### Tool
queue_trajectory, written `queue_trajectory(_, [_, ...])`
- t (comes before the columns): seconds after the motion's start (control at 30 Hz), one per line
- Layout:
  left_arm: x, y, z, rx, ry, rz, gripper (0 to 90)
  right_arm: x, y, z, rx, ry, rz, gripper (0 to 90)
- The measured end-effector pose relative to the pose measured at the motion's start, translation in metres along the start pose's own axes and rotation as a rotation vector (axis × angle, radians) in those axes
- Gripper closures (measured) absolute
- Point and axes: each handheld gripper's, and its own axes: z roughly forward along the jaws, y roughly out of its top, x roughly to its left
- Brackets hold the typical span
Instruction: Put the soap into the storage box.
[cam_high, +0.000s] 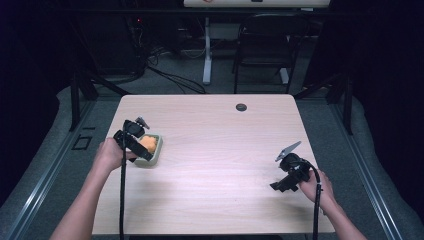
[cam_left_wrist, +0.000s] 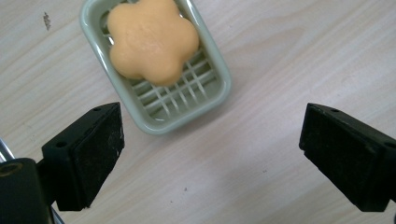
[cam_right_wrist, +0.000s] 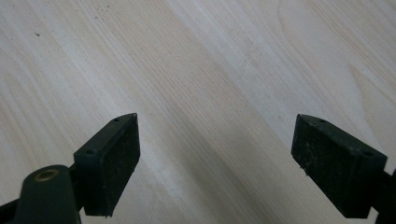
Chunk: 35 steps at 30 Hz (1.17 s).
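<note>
An orange flower-shaped soap (cam_left_wrist: 152, 39) lies in a pale green slatted soap dish (cam_left_wrist: 212, 95) on the wooden table. In the high view the dish (cam_high: 156, 150) sits near the table's left edge with the soap (cam_high: 149, 143) in it. My left gripper (cam_left_wrist: 212, 158) hovers just above and beside the dish, its jaws wide open and holding nothing; in the high view this left gripper (cam_high: 136, 142) overlaps the dish's left side. My right gripper (cam_right_wrist: 215, 163) is open over bare wood, and the high view shows this right gripper (cam_high: 285, 186) near the table's right front.
The light wooden table (cam_high: 215, 165) has a dark round grommet (cam_high: 241, 107) near its far edge. A black chair (cam_high: 265, 40) and a white desk leg (cam_high: 207, 50) stand beyond the table, with cables on the floor. Grey floor strips run along both sides.
</note>
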Motion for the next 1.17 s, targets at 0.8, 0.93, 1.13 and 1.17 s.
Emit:
queue_trajectory(0.8, [-0.041,-0.065,0.011,-0.011,0.033,0.007,2.0,0.001,0.000,0.002,0.006,-0.002,-0.004,15.3])
queue_trajectory(0.93, [-0.039,-0.067,0.013,-0.017,0.025,-0.004,0.7,0.001,0.000,0.002,0.011,-0.008,-0.002,15.3])
queue_trajectory(1.13, [-0.037,-0.072,0.025,0.015,0.027,-0.005,0.0,0.000,0.000,0.003,0.009,0.003,0.003,15.3])
queue_trajectory(1.17, [-0.036,-0.073,0.026,0.020,0.023,-0.002,0.0,0.000,0.000,0.003,0.010,0.003,0.002,15.3])
